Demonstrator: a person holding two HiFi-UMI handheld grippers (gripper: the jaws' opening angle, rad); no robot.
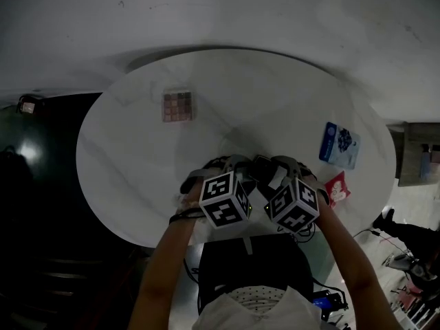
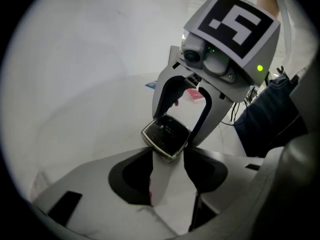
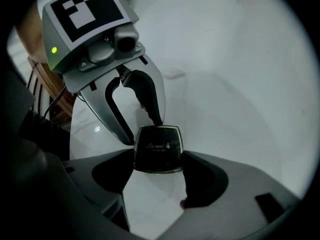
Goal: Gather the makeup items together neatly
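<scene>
1. The fingers [image 3: 202,176] of the right gripper [image 3: 159,157] are clamping a black compact [image 3: 159,146] across its two side edges. Its lettered lid is facing the camera in the right gripper view.
2. The left gripper [image 2: 168,153] is meeting the same compact from the opposite side. Its fingers [image 2: 131,176] are standing slightly apart and appear to be pinching one corner, which is dipping into the gap between their tips.
3. The compact is therefore hanging tilted between the two grippers, at the lower middle of the head view. It is nearly square, so no long axis is deciding the grip. Whether it is touching the surface [image 1: 137,163] I cannot tell.
4. Further out, an eyeshadow palette [image 1: 179,106] is lying at the upper left of the head view, well apart from both grippers.
5. A blue packet [image 1: 339,145] is lying at the right of that view, with a red packet [image 1: 337,188] just below it and near the right gripper.
6. Judging from this layout, the right hand is sitting much nearer the blue and red pair. The palette is lying on the left hand's side. Carrying the compact rightward towards that pair is looking like the shorter way to gather things.
</scene>
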